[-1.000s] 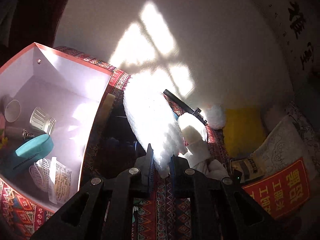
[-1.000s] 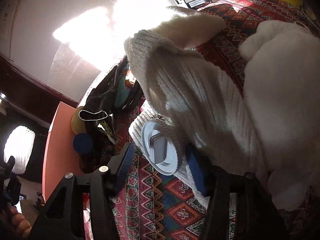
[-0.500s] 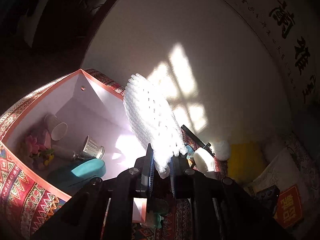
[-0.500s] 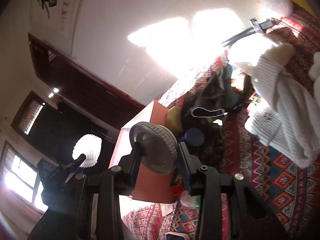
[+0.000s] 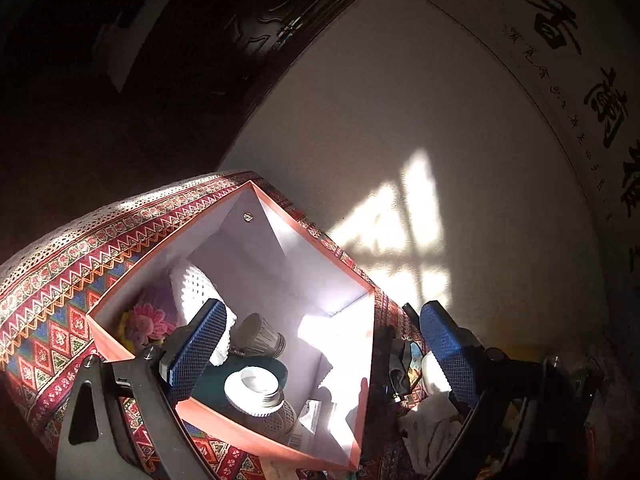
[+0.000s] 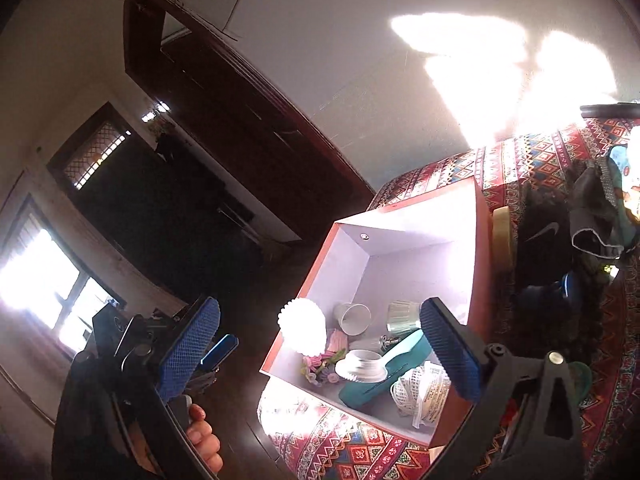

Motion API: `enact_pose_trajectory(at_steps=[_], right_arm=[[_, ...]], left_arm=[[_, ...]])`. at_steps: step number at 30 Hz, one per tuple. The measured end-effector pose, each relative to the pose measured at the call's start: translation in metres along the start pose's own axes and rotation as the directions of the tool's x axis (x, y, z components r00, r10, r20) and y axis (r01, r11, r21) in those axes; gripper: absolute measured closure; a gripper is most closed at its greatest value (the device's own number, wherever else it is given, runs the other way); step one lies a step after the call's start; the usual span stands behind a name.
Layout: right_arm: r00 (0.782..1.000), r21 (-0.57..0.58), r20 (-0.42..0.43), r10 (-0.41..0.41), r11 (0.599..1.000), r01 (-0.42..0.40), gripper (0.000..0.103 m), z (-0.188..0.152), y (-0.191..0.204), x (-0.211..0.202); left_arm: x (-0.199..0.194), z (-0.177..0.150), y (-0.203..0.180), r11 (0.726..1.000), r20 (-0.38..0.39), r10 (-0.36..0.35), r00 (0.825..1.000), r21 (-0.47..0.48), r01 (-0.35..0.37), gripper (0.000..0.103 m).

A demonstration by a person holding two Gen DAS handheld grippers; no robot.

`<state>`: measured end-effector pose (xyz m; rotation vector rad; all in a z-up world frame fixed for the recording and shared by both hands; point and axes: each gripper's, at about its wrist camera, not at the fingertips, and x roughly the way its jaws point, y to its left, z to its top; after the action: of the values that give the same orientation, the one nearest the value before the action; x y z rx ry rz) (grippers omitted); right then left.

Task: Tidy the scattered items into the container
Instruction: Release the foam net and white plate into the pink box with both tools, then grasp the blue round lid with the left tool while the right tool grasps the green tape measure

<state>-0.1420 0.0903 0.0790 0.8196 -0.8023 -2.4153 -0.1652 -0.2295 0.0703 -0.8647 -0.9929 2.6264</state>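
Observation:
An orange-rimmed box (image 5: 280,216) with white inner walls stands on the patterned cloth. Above its near side, my left gripper (image 5: 320,344) has its jaws opening, with nothing between them. A white foam mesh sleeve (image 5: 196,292) leans inside against the box's left wall. In the right wrist view my right gripper (image 6: 318,346) hangs in front of the box (image 6: 482,240), its jaws also opening and empty. A round white ribbed lid (image 6: 362,366) lies inside on a teal item (image 6: 400,364). The foam sleeve (image 6: 302,330) shows bright at the left wall.
The box also holds a light bulb (image 5: 260,336), a pink flower (image 5: 148,322) and a paper cup (image 6: 352,318). Right of the box lie black clothing (image 6: 548,240), a blue cap (image 6: 568,292) and white knitwear (image 5: 432,428). A hand (image 6: 204,436) shows lower left.
My left gripper carried the foam sleeve over the box and let it go. My right gripper lifted the white lid off the cloth, brought it to the box and released it.

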Motion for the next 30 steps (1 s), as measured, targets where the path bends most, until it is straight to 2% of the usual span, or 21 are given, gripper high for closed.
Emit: enact_pose_trajectory(at_steps=[3,5,8,10,12,16,17,18,19,21,23,25,27,28,30], right_arm=[[0.997,0.012,-0.012,-0.077,0.997,0.077,0.004,-0.007,-0.036,-0.016],[0.986,0.014,-0.048,-0.157,0.987,0.157,0.005,-0.017,-0.063,-0.023],[0.950,-0.005,-0.155,-0.271,0.962,0.274,0.008,-0.045,-0.108,-0.018],[0.919,-0.022,-0.209,-0.334,0.941,0.338,0.011,-0.065,-0.137,-0.011],[0.888,-0.017,-0.249,-0.386,0.919,0.395,0.012,-0.078,-0.160,-0.002],[0.857,-0.056,-0.300,-0.420,0.904,0.423,0.012,-0.088,-0.180,0.023],[0.848,-0.075,-0.312,-0.428,0.901,0.427,0.019,-0.091,-0.184,0.029],[0.831,-0.094,-0.336,-0.444,0.894,0.439,0.044,-0.094,-0.189,0.034],[0.827,-0.096,-0.345,-0.443,0.893,0.439,0.046,-0.095,-0.194,0.034],[0.856,-0.018,-0.341,-0.388,0.913,0.407,0.047,-0.089,-0.204,0.020],[0.881,0.079,-0.317,-0.350,0.916,0.392,0.048,-0.080,-0.216,-0.003],[0.909,0.147,-0.263,-0.324,0.918,0.370,0.048,-0.072,-0.229,-0.033],[0.919,0.208,-0.228,-0.320,0.907,0.367,0.048,-0.066,-0.242,-0.060],[0.928,0.239,-0.207,-0.309,0.904,0.354,0.048,-0.064,-0.249,-0.072],[0.947,0.300,-0.171,-0.273,0.901,0.314,0.048,-0.060,-0.261,-0.090]], left_arm=[[0.013,-0.006,-0.003,1.000,-0.056,-0.021,0.998,0.003,0.021,0.005],[0.028,-0.014,-0.010,0.999,-0.113,-0.035,0.993,0.022,0.037,0.005],[0.047,-0.035,-0.039,0.991,-0.196,-0.028,0.980,0.123,0.053,0.005],[0.059,-0.056,-0.065,0.973,-0.251,-0.002,0.968,0.222,0.060,0.005],[0.072,-0.080,-0.090,0.944,-0.290,0.039,0.956,0.323,0.059,0.005],[0.096,-0.131,-0.134,0.860,-0.351,0.127,0.928,0.505,0.074,0.005],[0.101,-0.144,-0.142,0.833,-0.362,0.149,0.920,0.548,0.080,0.005],[0.106,-0.155,-0.149,0.804,-0.369,0.170,0.914,0.588,0.088,0.005],[0.111,-0.166,-0.154,0.776,-0.376,0.190,0.907,0.623,0.095,0.005],[0.119,-0.186,-0.163,0.720,-0.394,0.230,0.890,0.684,0.117,0.005],[0.126,-0.202,-0.169,0.684,-0.390,0.258,0.884,0.720,0.118,0.005],[0.135,-0.211,-0.172,0.670,-0.365,0.281,0.888,0.737,0.091,0.005],[0.149,-0.217,-0.176,0.651,-0.325,0.294,0.899,0.757,0.060,0.005],[0.159,-0.221,-0.179,0.632,-0.298,0.311,0.902,0.774,0.038,0.005],[0.185,-0.232,-0.182,0.569,-0.239,0.367,0.899,0.823,-0.013,0.006]])
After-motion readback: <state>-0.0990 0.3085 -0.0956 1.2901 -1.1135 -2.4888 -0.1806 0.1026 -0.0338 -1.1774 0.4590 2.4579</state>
